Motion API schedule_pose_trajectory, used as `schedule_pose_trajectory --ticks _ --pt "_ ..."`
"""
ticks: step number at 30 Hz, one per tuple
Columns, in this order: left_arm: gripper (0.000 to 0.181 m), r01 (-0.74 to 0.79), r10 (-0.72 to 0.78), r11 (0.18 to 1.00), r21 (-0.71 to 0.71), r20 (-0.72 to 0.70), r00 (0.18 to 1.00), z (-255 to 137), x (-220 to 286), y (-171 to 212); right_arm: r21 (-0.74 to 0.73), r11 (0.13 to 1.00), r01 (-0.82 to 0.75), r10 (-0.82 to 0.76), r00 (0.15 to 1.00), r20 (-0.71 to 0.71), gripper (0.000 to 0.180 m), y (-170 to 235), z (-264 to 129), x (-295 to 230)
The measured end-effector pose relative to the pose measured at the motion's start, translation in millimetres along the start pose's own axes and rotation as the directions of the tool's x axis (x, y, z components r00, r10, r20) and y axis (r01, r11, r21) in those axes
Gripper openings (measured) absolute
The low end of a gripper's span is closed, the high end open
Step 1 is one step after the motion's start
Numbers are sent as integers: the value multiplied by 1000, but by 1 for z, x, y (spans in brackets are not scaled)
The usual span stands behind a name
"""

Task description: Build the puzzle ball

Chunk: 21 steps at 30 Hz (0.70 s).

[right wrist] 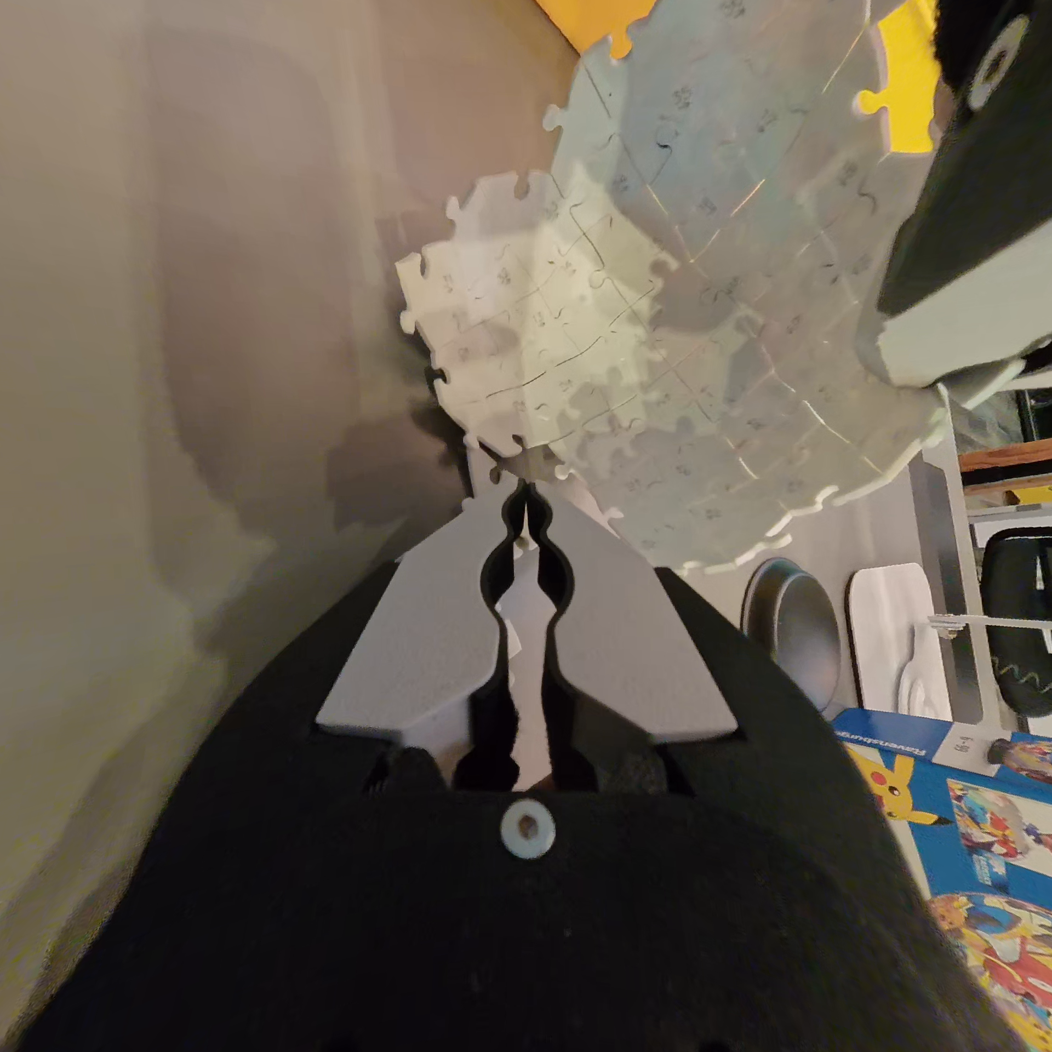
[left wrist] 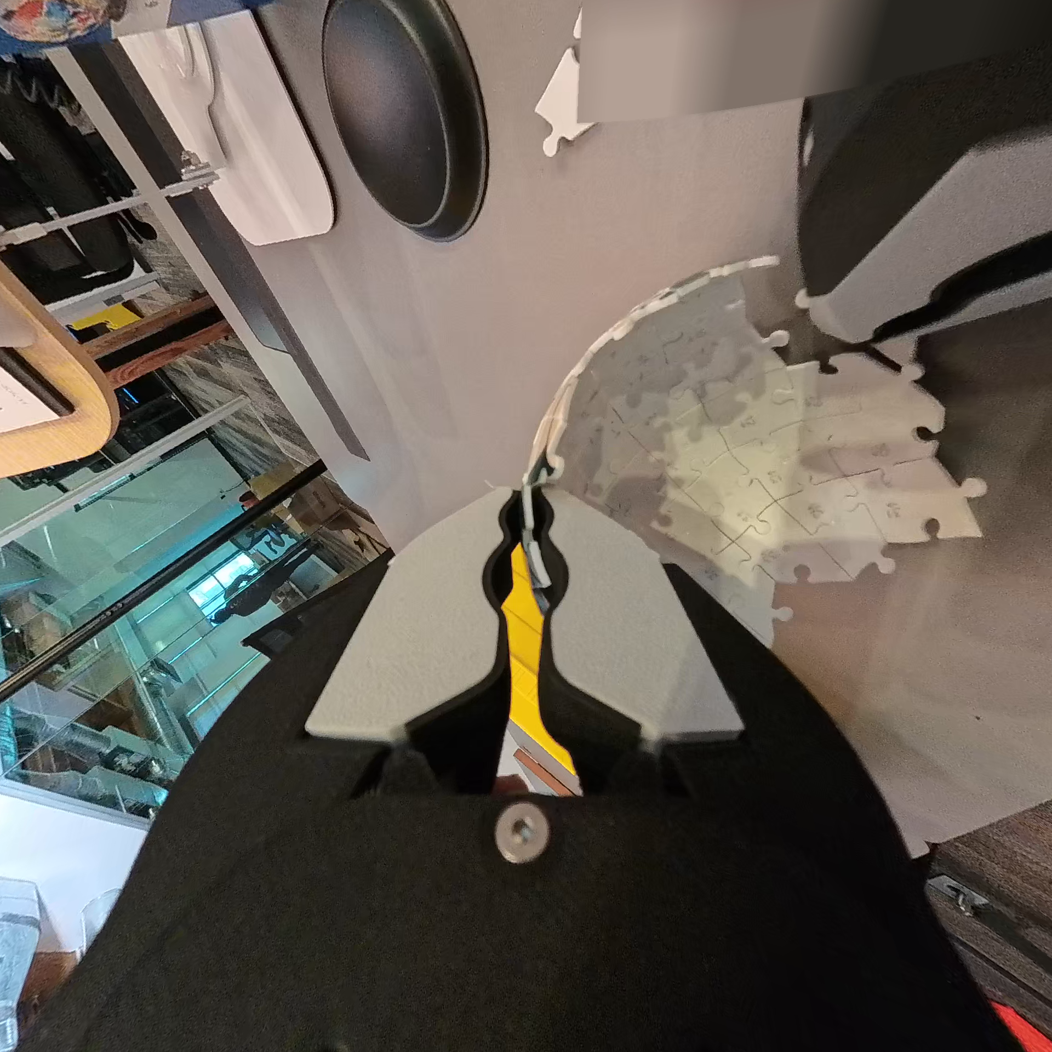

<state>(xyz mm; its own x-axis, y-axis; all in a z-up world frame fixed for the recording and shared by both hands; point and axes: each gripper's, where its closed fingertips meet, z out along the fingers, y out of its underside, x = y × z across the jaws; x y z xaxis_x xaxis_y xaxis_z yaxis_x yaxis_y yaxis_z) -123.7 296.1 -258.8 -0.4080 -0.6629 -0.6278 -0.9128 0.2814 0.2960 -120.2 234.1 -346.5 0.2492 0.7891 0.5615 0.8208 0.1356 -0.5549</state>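
Note:
The partly built puzzle ball is a curved shell of joined pieces, with its pale numbered inner side [left wrist: 740,455] facing me and a yellow outer face. My left gripper [left wrist: 529,504] is shut on the shell's near rim, and yellow shows between its fingers. My right gripper [left wrist: 848,347] comes in from the upper right and pinches the far rim. In the right wrist view the right gripper [right wrist: 525,489] is shut on a tabbed edge of the shell [right wrist: 654,341], which is held above the table. The left gripper [right wrist: 916,364] clamps the opposite side.
A loose white puzzle piece [left wrist: 561,108] lies on the grey table [left wrist: 512,313]. A black bowl [left wrist: 404,114] and a white tray [left wrist: 267,131] stand beyond it. The colourful puzzle box [right wrist: 968,825] lies near the bowl [right wrist: 797,632]. The table edge and a glass railing are on the left. The bowl [right wrist: 797,632] is about 15 cm from both grippers' fingertips. Look for it in the left wrist view [left wrist: 416,139] too.

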Motion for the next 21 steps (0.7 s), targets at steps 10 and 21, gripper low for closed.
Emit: schedule_pose_trajectory --ticks 10,21 --pt "3 2 -2 1000 4 1 1000 1 0 -2 61 997 36 -39 998 48 0 4 -17 1" --pt "3 0 0 1000 6 3 1000 1 -1 -2 17 999 43 -44 997 65 0 16 -15 0"
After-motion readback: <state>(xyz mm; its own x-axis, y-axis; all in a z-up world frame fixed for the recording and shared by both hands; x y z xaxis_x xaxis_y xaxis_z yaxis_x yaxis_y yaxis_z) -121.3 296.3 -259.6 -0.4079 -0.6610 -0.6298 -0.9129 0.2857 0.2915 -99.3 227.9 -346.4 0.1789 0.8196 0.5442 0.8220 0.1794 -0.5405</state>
